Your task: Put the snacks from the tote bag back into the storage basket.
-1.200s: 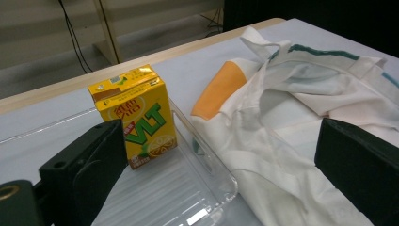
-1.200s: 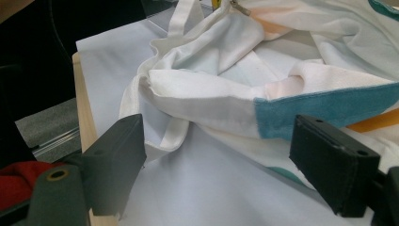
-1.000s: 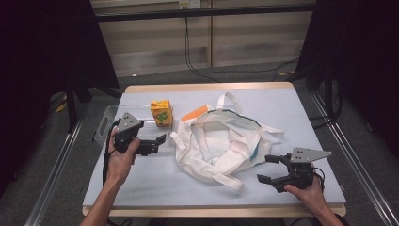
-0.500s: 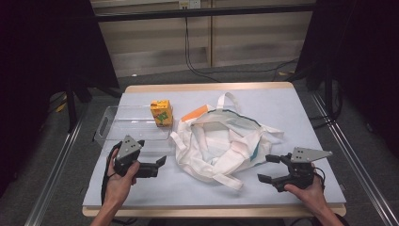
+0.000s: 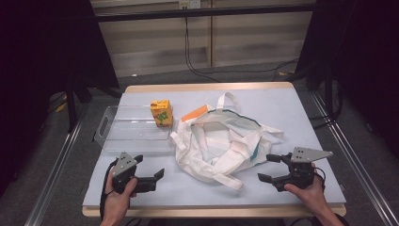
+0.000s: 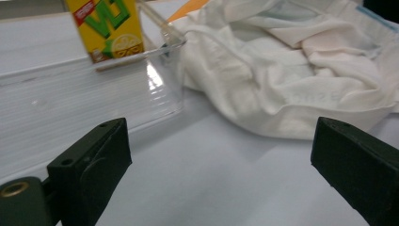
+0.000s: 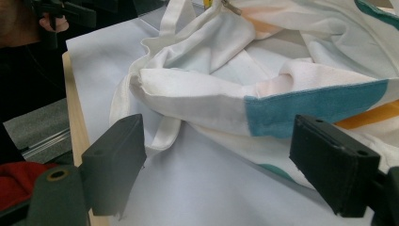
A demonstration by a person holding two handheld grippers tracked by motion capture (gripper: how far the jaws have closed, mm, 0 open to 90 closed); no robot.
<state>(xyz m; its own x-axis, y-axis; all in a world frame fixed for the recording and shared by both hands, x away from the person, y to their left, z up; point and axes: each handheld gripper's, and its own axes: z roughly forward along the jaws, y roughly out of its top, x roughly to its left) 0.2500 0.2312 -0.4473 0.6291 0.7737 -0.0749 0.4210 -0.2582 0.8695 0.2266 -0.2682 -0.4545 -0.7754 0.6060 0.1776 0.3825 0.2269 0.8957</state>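
A crumpled white cloth bag [image 5: 221,141] with teal and orange trim lies in the middle of the table. A yellow juice carton [image 5: 161,113] stands upright at the right end of a clear plastic tray [image 5: 127,134]. My left gripper [image 5: 149,165] rests open near the front left edge, its jaws facing the bag. In the left gripper view the carton [image 6: 106,28], the tray wall [image 6: 84,94] and the bag [image 6: 301,70] lie ahead of the open gripper [image 6: 221,165]. My right gripper [image 5: 268,167] is open at the front right; the bag's teal-edged fold [image 7: 263,80] lies just beyond it [image 7: 230,165].
The table has a pale blue top [image 5: 282,108] with a wooden rim. Metal rails run along both sides, and cables lie on the floor behind. The left hand's gripper [image 7: 61,14] appears far off in the right gripper view.
My left gripper has drawn back from beside the tray toward the table's front edge, still open. The right gripper, bag and carton have stayed in place.
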